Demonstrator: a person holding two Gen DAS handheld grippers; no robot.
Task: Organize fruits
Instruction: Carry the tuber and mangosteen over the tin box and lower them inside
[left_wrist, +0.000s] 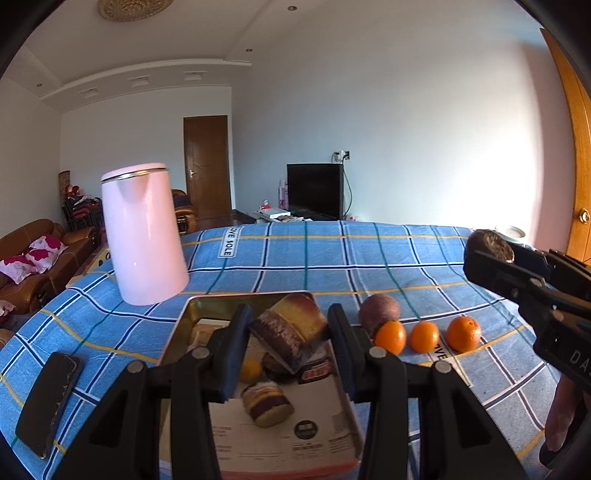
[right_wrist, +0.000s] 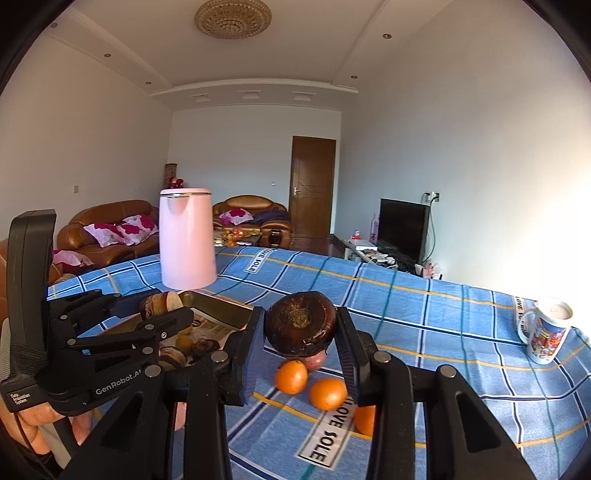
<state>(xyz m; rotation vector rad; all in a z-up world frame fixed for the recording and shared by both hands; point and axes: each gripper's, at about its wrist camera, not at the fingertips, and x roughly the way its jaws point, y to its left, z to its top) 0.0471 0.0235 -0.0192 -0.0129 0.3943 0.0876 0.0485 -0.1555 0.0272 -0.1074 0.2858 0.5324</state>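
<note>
My left gripper (left_wrist: 287, 332) is shut on a wrapped cake slice (left_wrist: 291, 326) and holds it above the metal tray (left_wrist: 184, 321); it also shows at the left of the right wrist view (right_wrist: 162, 310). My right gripper (right_wrist: 300, 332) is shut on a dark brown round fruit (right_wrist: 301, 323), held above the table; it shows at the right edge of the left wrist view (left_wrist: 487, 245). Three oranges (left_wrist: 424, 336) lie in a row on the blue checked cloth, with a purple-brown fruit (left_wrist: 378, 310) behind the left one. In the right wrist view two oranges (right_wrist: 291, 376) show under the held fruit.
A pink kettle (left_wrist: 142, 236) stands behind the tray. A black phone (left_wrist: 48, 398) lies at the left. The tray holds several small snacks (left_wrist: 266, 402) and a yellow fruit (left_wrist: 251, 369). A printed mug (right_wrist: 546, 332) stands at the far right.
</note>
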